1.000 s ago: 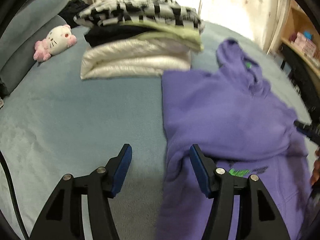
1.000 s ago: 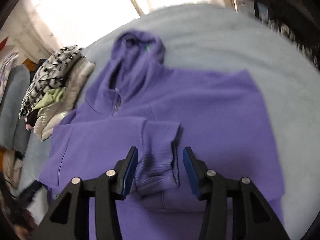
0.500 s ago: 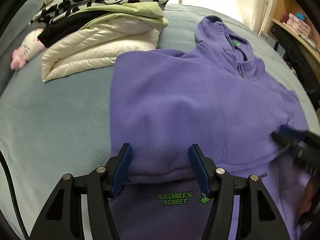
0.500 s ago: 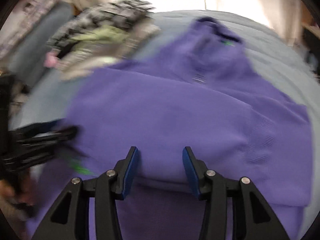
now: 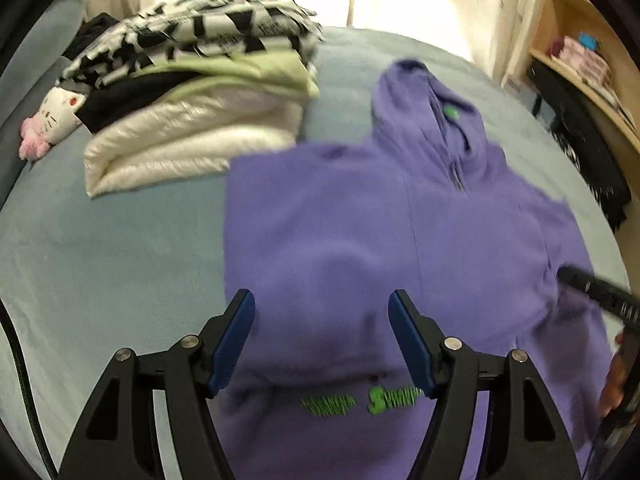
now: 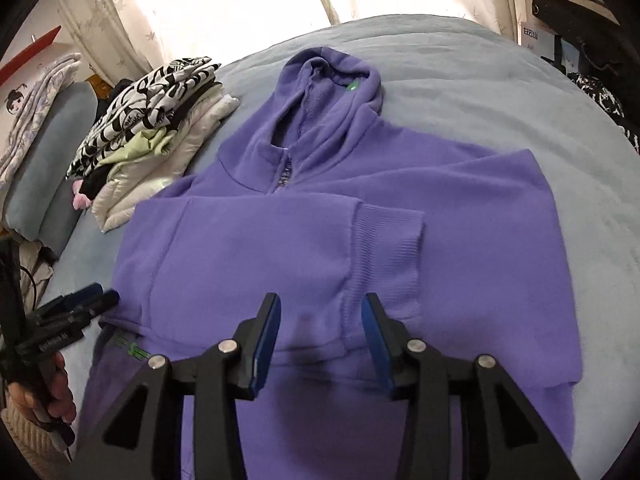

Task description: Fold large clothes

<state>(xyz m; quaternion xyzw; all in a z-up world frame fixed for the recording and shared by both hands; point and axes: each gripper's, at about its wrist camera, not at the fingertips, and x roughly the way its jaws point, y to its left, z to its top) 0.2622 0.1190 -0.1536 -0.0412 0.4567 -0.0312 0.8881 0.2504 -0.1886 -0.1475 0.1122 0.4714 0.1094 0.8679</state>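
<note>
On the blue-grey bed (image 6: pixel 500 80) the purple hoodie (image 6: pixel 460 240) lies flat, hood toward twelve o'clock, with both sleeves folded in across the chest; one ribbed cuff (image 6: pixel 388 248) rests just right of centre. A second ago the right tool (image 6: pixel 320 338) framed that cuff; now the cuff lies beyond its blue pads, and the sleeve fold looks finished. The left tool (image 5: pixel 322 338) has slid in from the garment's side edge to hover over the lower body, above the green lettering (image 5: pixel 360 402). Its jaws have just been opening and stand wide, with nothing pinched. The right tool's jaws have been closing slightly and stand at a moderate gap, empty, above the cloth. A stack of folded clothes (image 6: pixel 156 136) waits at ten o'clock. The likely next step is taking the hem at six o'clock and folding it up toward the hood.
</note>
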